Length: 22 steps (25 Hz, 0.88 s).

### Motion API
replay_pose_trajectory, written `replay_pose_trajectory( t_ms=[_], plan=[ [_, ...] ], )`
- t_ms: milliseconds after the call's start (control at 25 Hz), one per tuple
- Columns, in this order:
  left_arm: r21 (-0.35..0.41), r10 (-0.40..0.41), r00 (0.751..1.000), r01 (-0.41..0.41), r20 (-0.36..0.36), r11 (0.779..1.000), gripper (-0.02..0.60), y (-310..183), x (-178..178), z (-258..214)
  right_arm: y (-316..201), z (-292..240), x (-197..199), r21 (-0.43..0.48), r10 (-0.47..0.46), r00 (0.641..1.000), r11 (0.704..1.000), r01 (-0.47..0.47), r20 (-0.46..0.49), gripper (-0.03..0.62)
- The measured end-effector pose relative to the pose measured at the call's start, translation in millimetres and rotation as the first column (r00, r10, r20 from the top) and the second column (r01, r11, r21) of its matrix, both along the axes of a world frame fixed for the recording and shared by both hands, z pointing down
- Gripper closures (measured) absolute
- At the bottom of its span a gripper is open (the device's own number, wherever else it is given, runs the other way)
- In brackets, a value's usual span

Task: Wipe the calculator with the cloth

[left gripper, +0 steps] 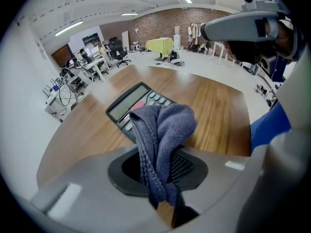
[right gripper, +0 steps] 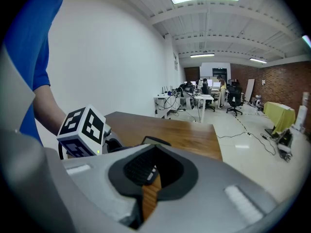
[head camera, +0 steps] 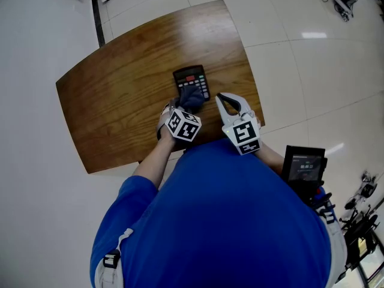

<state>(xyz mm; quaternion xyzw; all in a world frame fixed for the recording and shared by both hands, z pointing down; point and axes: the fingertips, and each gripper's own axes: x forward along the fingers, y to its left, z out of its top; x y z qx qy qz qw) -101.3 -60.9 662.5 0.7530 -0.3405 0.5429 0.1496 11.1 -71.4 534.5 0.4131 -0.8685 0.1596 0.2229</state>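
A black calculator (head camera: 191, 79) lies on the wooden table (head camera: 120, 101), near its right side. A dark blue cloth (head camera: 191, 99) rests bunched on the calculator's near end, and my left gripper (head camera: 180, 108) is shut on it. In the left gripper view the cloth (left gripper: 163, 127) rises from between the jaws and covers the keys at the near end of the calculator (left gripper: 131, 103). My right gripper (head camera: 221, 98) hovers just to the right of the calculator, shut, with nothing in it. In its own view the right gripper (right gripper: 148, 181) shows only a thin slit of wood.
The table's near edge (head camera: 198, 146) runs just under both grippers. White tiled floor (head camera: 312, 77) surrounds the table. A black device with a screen (head camera: 304, 167) sits at the person's right side. Desks and chairs (right gripper: 214, 98) stand far off.
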Motion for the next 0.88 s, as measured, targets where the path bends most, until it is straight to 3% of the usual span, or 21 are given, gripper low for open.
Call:
replay_pose_trajectory(
  t_ms=[280, 560, 880],
  plan=[
    [-0.014, -0.067, 0.997, 0.067, 0.025, 0.998, 0.494, 3, -27, 1, 0, -3, -5, -0.001, -0.008, 1.0, 1.0, 0.008, 0.009, 0.591],
    [-0.005, -0.065, 0.998, 0.065, 0.013, 0.998, 0.494, -2, -16, 10, -2, 2, 4, 0.01, 0.003, 1.0, 1.0, -0.003, -0.006, 0.591],
    [0.028, -0.096, 0.994, 0.098, -0.061, 0.995, 0.494, -9, -6, 8, -9, 4, 13, 0.026, 0.024, 1.0, 0.999, -0.024, -0.02, 0.591]
  ],
)
